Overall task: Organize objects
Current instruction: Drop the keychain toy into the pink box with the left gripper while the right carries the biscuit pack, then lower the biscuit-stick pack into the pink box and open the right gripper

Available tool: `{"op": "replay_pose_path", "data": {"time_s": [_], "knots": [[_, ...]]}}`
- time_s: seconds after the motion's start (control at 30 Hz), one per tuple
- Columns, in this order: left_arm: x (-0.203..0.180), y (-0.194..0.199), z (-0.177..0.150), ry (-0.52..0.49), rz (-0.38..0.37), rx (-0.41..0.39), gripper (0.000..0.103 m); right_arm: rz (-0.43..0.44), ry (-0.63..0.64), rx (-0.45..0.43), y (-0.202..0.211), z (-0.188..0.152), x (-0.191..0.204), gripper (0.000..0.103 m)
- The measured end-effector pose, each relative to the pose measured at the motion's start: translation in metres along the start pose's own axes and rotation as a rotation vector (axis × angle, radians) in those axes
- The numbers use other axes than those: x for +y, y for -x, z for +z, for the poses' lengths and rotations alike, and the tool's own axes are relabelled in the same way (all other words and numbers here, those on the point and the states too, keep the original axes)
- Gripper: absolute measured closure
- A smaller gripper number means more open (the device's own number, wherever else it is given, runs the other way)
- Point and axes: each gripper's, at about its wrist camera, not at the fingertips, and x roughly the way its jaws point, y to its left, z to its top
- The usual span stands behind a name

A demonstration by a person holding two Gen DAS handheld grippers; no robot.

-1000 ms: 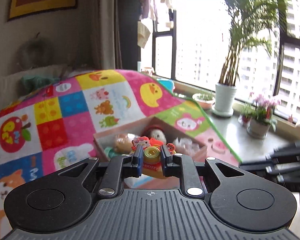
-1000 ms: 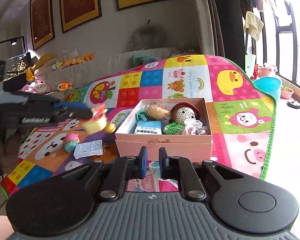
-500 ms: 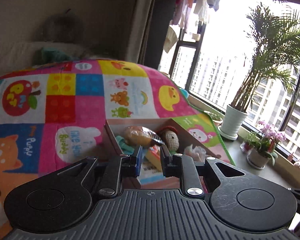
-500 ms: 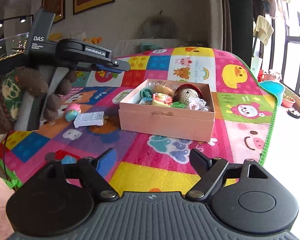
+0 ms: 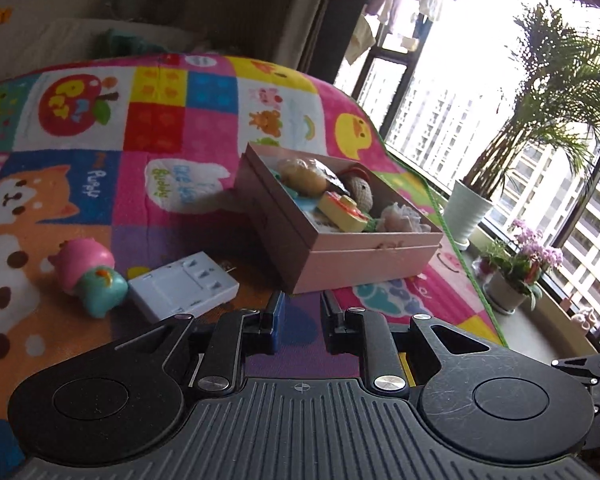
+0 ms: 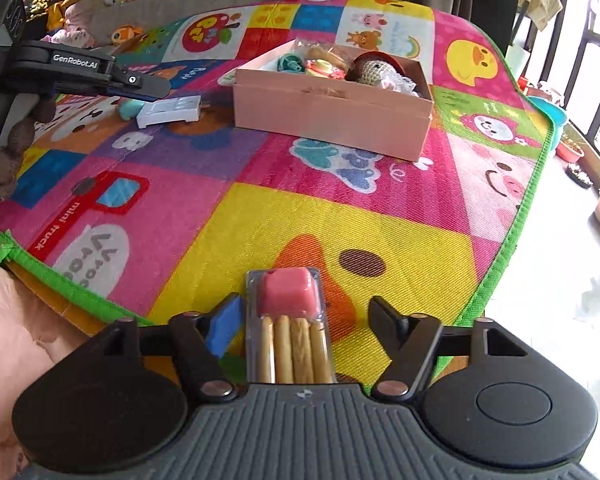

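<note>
A pink box (image 5: 364,252) (image 6: 332,112) sits on the colourful play mat (image 6: 340,220), filled with small toys including a yellow toy (image 5: 342,210). My left gripper (image 5: 300,320) is nearly closed and empty, above the mat in front of the box; it also shows in the right wrist view (image 6: 156,86). A white plug adapter (image 5: 182,290) (image 6: 170,110) and a pink-teal toy figure (image 5: 90,276) lie left of the box. My right gripper (image 6: 304,316) is open, straddling a snack pack of biscuit sticks with pink dip (image 6: 288,328) on the mat's near edge.
The mat's green edge (image 6: 500,272) runs on the right, with bare floor beyond. Potted plants (image 5: 472,208) stand on the window sill. Stuffed toys (image 6: 112,32) lie at the far left.
My left gripper dropped the yellow toy into the box and pulled back left. My right gripper opened wide and came down around the snack pack.
</note>
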Motion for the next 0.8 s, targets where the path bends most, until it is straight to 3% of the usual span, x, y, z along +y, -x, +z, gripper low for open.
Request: {"op": "replay_pose_path", "data": {"time_s": [0.17,0.23,0.63,0.8], "knots": [[0.006,0.003,-0.007,0.022,-0.004,0.008,0.082,0.012,-0.016,0.011,-0.003,0.011,0.013,0.072],[0.008,0.004,-0.009,0.026,-0.004,0.011,0.082,0.01,-0.057,-0.003,-0.006,0.022,0.008,0.072],[0.02,0.004,-0.017,0.065,0.021,0.038,0.082,-0.087,-0.17,-0.298,0.005,0.115,-0.043,0.072],[0.019,0.0,-0.021,0.06,0.002,0.055,0.082,-0.069,-0.233,-0.368,-0.003,0.165,-0.068,0.072]]}}
